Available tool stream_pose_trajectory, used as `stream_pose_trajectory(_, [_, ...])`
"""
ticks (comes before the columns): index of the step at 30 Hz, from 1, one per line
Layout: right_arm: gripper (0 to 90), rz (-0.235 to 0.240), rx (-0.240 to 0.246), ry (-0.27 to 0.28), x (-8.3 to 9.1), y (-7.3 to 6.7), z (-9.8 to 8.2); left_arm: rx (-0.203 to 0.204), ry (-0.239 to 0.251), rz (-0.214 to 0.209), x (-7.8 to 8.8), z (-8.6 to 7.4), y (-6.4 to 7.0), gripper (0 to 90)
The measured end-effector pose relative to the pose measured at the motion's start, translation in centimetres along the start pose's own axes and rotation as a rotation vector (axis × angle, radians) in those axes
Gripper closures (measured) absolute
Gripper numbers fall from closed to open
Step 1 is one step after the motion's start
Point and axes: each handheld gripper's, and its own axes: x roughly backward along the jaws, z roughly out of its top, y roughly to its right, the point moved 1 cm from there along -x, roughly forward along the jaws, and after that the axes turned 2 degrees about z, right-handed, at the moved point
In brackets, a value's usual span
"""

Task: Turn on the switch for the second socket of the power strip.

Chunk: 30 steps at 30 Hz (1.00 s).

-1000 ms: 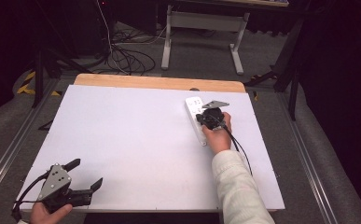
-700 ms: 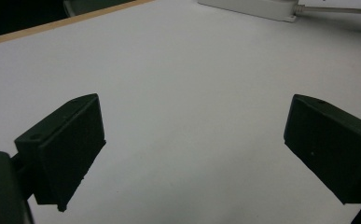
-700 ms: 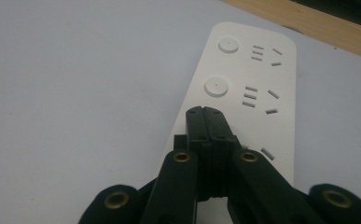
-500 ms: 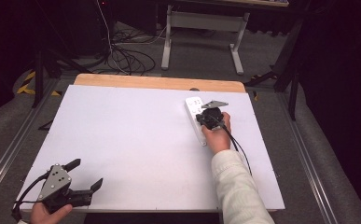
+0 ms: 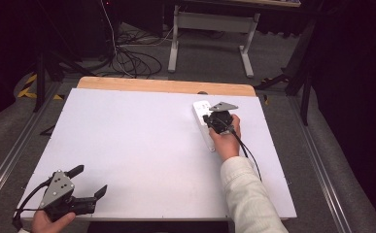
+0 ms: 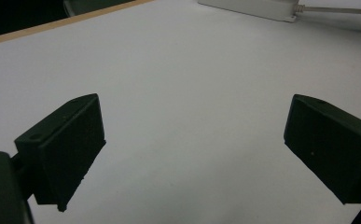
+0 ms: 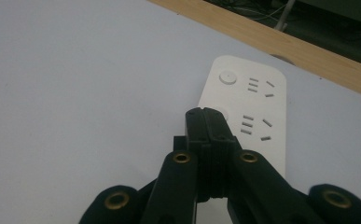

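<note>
Two closed jaws of the right gripper [image 7: 206,114] press a button on the power strip [image 7: 257,116], likely switching it. Left gripper [image 5: 86,189] waits wide open, empty, well apart.

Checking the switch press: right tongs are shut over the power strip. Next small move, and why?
Probably ease the right tongs straight down onto the second round button. Their shut tips sit over the white power strip right at that button, partly hiding it; whether they touch it I can't tell. The left tongs rest open at the table's near corner.
</note>
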Motion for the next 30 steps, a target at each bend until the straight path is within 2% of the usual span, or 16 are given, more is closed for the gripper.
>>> stream_pose_trajectory(14, [90.0,0.006,0.002,0.025,1.5,0.1,1.0,0.002,-0.002,0.001,0.0,0.0,0.0,5.4])
stream_pose_trajectory(24, [90.0,0.014,0.008,0.02,2.1,-0.1,1.2,0.004,-0.002,-0.001,0.0,0.0,0.0,5.4])
stream_pose_trajectory(30, [70.3,0.043,0.009,0.05,3.4,-0.4,1.5,0.002,-0.001,0.0,-0.1,0.0,0.0,5.4])
